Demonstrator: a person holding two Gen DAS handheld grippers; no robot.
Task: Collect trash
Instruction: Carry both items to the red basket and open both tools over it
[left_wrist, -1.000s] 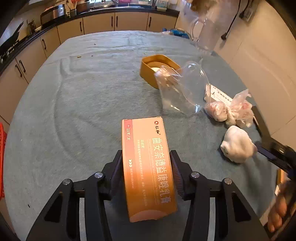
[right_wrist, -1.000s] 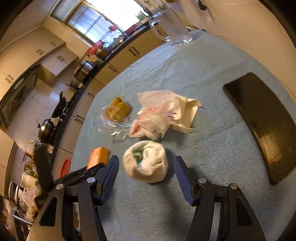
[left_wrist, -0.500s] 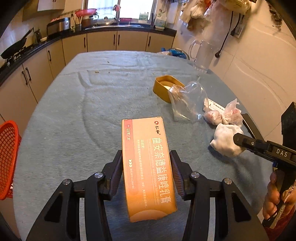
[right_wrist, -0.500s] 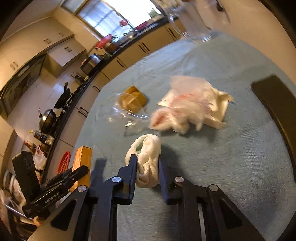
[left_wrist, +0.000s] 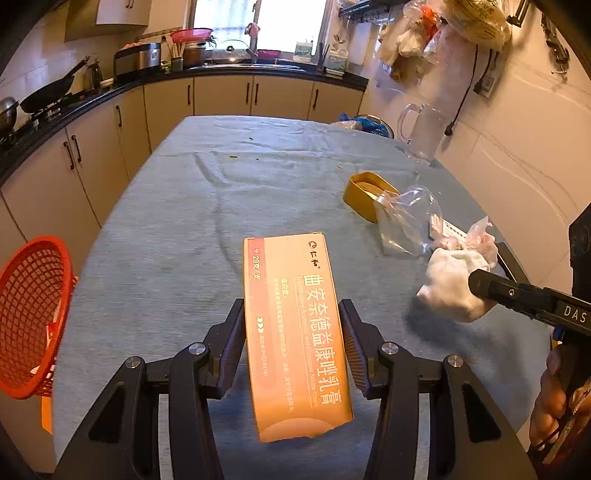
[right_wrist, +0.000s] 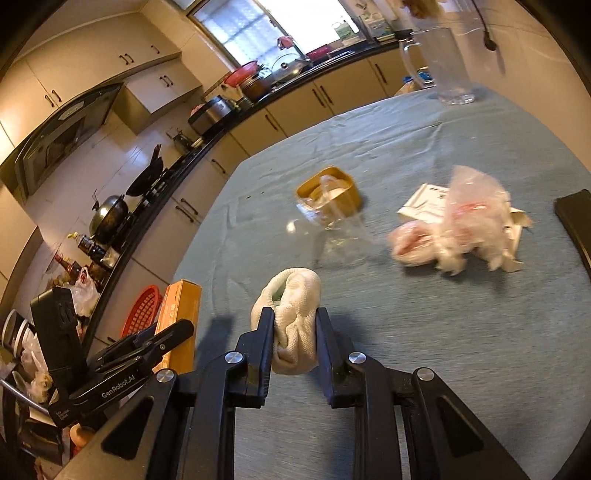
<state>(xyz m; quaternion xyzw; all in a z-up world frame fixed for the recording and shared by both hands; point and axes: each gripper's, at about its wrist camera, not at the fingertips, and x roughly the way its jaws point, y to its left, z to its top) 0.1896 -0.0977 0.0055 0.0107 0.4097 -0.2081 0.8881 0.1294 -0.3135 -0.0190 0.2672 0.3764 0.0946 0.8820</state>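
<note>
**Two grippers loaded, four trash items on the table**

Count: two grippers, one orange carton, one white wad, one orange basket, four loose trash items on the table, one jug.

Left gripper (left_wrist: 293, 334) is clamped on the orange carton (left_wrist: 295, 332), both pads pressing its long sides. The carton is held above the table (left_wrist: 166, 240), its long axis running along the fingers, far end pointing away toward the counter, printed face up.

Right gripper (right_wrist: 294, 332) has just been closing and now pinches the white wad (right_wrist: 291, 306) of crumpled tissue between its pads; the wad sticks out past the fingertips, lifted just off the grey-green cloth. A hand (left_wrist: 554, 402) grips the right tool's handle at the edge of the left view.

The orange basket (left_wrist: 31, 314) sits off the table's left edge, lower than the tabletop.

Farther out: clear plastic bag (left_wrist: 406, 225), pinkish crumpled bag (right_wrist: 469, 221) lying on a white paper packet (right_wrist: 424, 203), and yellow tub (left_wrist: 365, 190) behind the clear bag. A dark flat item (right_wrist: 576, 221) lies at the right edge. Nothing stands between the carton and the basket.

Far end: clear jug (left_wrist: 424, 133) upright near the wall, cabinets and counter (left_wrist: 221, 74) beyond.
</note>
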